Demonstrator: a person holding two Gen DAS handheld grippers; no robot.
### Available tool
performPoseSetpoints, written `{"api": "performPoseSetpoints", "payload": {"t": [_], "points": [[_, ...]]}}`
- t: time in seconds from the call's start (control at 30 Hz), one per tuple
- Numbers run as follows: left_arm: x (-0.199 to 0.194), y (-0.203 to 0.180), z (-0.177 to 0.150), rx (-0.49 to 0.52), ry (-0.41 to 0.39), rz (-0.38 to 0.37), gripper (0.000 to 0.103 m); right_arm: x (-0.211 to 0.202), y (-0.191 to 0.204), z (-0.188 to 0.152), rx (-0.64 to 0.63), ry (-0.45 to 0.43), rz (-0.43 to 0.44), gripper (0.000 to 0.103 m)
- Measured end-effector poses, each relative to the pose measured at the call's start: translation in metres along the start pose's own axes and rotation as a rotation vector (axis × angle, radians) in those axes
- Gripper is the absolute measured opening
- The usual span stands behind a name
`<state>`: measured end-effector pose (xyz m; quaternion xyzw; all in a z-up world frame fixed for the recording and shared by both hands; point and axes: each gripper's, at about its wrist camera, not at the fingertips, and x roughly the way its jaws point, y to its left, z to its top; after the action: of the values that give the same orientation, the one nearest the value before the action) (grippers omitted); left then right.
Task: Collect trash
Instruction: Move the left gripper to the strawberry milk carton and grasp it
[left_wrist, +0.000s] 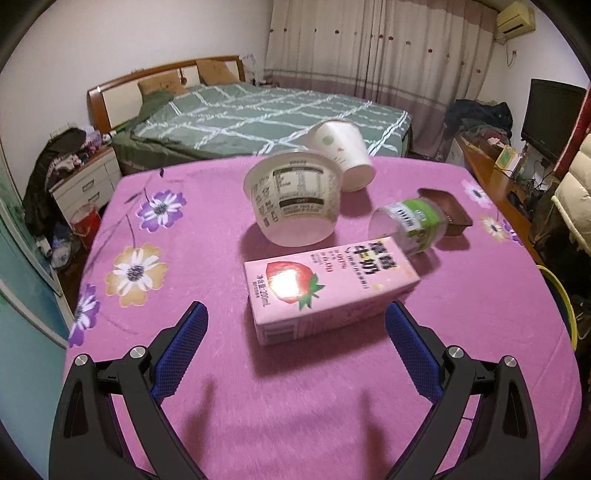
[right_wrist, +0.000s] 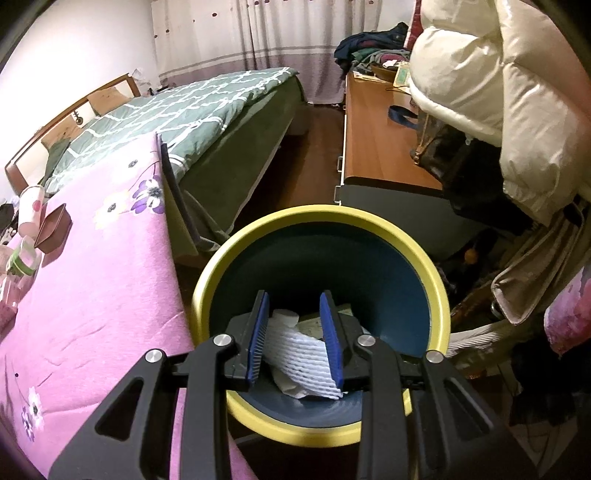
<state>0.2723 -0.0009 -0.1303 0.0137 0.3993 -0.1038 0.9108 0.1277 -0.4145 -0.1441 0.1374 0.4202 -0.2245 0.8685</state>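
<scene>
Left tongs (left_wrist: 295, 321) gape before the milk carton (left_wrist: 325, 291); right tongs (right_wrist: 295, 339) clamp white foam netting (right_wrist: 299, 354), hiding the bin's (right_wrist: 436, 280) contents.

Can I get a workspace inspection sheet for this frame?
Surface: pink floral tablecloth.
Job's things: milk carton lying flat; white tub, paper cup, green-label jar tipped; brown tray; foam net.
Bin: yellow-rimmed bin beside table.
Clutter: nothing seen besides trash.
Grippers: left gripper open before carton; right gripper over bin, fingers around foam net.
Cables: nothing seen on table.
Surroundings: bed, curtains, white jacket.
</scene>
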Motion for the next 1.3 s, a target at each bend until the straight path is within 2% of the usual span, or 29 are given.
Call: {"api": "performPoseSetpoints", "payload": {"t": [0.13, 0.27, 0.37, 0.5, 0.6, 0.7, 0.8, 0.93, 1.07, 1.3], "points": [[0.016, 0.003, 0.001, 0.000, 0.029, -0.038, 0.095, 0.001, 0.003, 0.001, -0.005, 0.003, 0.004, 0.028], [0.019, -0.006, -0.003, 0.021, 0.047, -0.125, 0.095, 0.002, 0.005, 0.001, -0.008, 0.004, 0.008, 0.028], [0.010, -0.025, -0.009, 0.084, 0.042, -0.156, 0.095, 0.003, 0.007, 0.000, -0.009, 0.006, 0.014, 0.028], [-0.008, -0.062, -0.027, 0.186, 0.068, -0.271, 0.095, 0.003, 0.008, -0.001, -0.010, 0.007, 0.025, 0.028], [-0.025, -0.086, -0.038, 0.272, 0.068, -0.325, 0.095, 0.002, 0.009, -0.001, -0.012, 0.007, 0.035, 0.028], [-0.040, -0.095, -0.034, 0.326, 0.025, -0.283, 0.095, 0.001, 0.010, -0.002, -0.013, 0.004, 0.040, 0.028], [-0.036, -0.088, -0.018, 0.312, 0.013, -0.216, 0.095, 0.000, 0.010, -0.002, -0.010, 0.002, 0.045, 0.028], [-0.013, -0.079, -0.004, 0.269, 0.056, -0.217, 0.095, 0.000, 0.010, -0.003, -0.006, 0.003, 0.050, 0.028], [0.009, -0.079, -0.009, 0.280, 0.095, -0.189, 0.094, 0.001, 0.010, -0.003, -0.010, 0.008, 0.050, 0.028], [0.025, -0.072, -0.014, 0.245, 0.126, -0.184, 0.076, 0.004, 0.009, -0.004, -0.006, 0.012, 0.052, 0.028]]}}
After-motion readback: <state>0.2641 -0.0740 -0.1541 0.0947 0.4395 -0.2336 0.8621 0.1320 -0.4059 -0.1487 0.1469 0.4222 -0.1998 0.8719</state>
